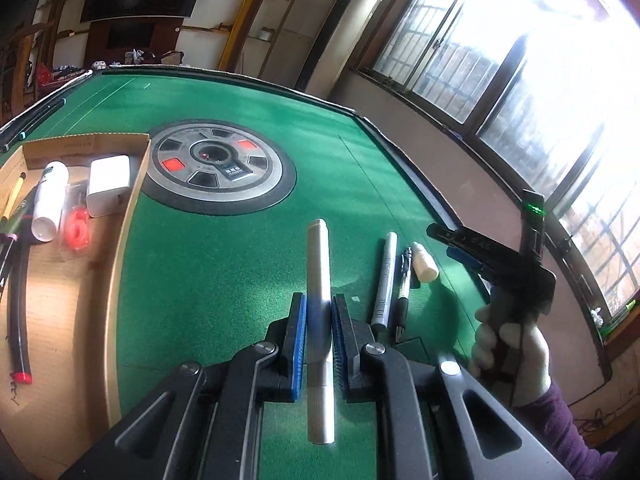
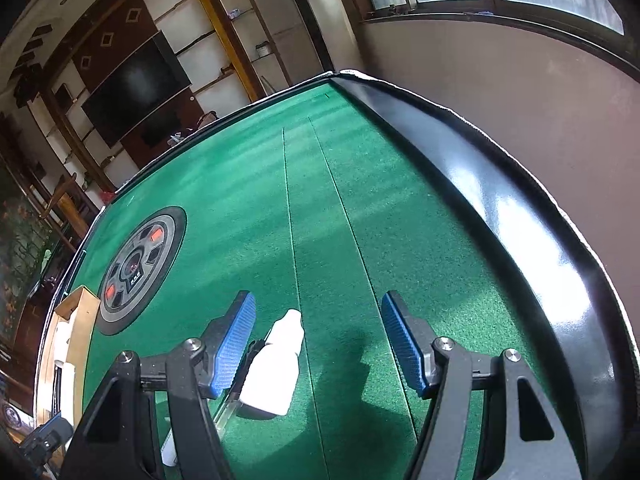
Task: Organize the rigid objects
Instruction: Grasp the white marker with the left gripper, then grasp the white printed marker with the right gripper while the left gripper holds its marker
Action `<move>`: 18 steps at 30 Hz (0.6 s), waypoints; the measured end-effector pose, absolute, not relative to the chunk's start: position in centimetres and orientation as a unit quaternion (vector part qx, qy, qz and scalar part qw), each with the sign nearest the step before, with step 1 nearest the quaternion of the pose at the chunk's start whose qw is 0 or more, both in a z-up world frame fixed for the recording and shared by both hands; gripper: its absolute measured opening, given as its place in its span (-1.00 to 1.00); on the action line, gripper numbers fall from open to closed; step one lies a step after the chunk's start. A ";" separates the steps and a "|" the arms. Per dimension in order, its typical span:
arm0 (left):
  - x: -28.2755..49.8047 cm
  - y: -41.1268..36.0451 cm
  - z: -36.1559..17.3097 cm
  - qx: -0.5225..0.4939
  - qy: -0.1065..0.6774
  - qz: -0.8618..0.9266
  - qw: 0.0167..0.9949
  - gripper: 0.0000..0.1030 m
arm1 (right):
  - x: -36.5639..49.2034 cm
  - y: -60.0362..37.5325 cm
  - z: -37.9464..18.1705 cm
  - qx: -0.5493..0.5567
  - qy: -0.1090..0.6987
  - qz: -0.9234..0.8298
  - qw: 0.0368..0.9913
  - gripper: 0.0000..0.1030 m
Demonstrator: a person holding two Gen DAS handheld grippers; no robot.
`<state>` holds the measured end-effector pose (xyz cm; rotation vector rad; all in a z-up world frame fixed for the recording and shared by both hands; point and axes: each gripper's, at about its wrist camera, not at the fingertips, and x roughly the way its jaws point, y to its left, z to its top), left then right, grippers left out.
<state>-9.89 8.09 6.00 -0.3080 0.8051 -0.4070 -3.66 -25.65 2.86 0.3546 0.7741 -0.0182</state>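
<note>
My left gripper [image 1: 319,312] is shut on a long silver-white marker [image 1: 319,264] that points away from me over the green felt table [image 1: 224,264]. To its right lie a grey marker [image 1: 384,280], a black pen [image 1: 404,288] and a small cream bottle [image 1: 425,267]. My right gripper [image 2: 318,340] is open and empty above the felt, and also shows in the left wrist view [image 1: 460,248]. The cream bottle [image 2: 276,368] lies under its left finger [image 2: 234,344], inside the gap's left side.
A cardboard tray [image 1: 132,200] at the left holds a white tube [image 1: 50,200], a white box [image 1: 109,185], an orange ring [image 1: 77,228] and pens. A round dial panel [image 1: 218,164] sits mid-table. The black table rim [image 2: 520,216] runs along the right.
</note>
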 end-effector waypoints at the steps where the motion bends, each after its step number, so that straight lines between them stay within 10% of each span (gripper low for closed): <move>1: -10.3 8.5 6.2 -0.152 0.386 -0.198 0.888 -0.77 | -3.9 -25.6 3.1 0.170 0.371 -0.014 0.913 0.26; 18: -14.5 17.2 7.1 -0.217 0.349 -0.166 0.897 -0.77 | -3.3 -15.0 2.3 0.073 0.470 0.088 0.875 0.22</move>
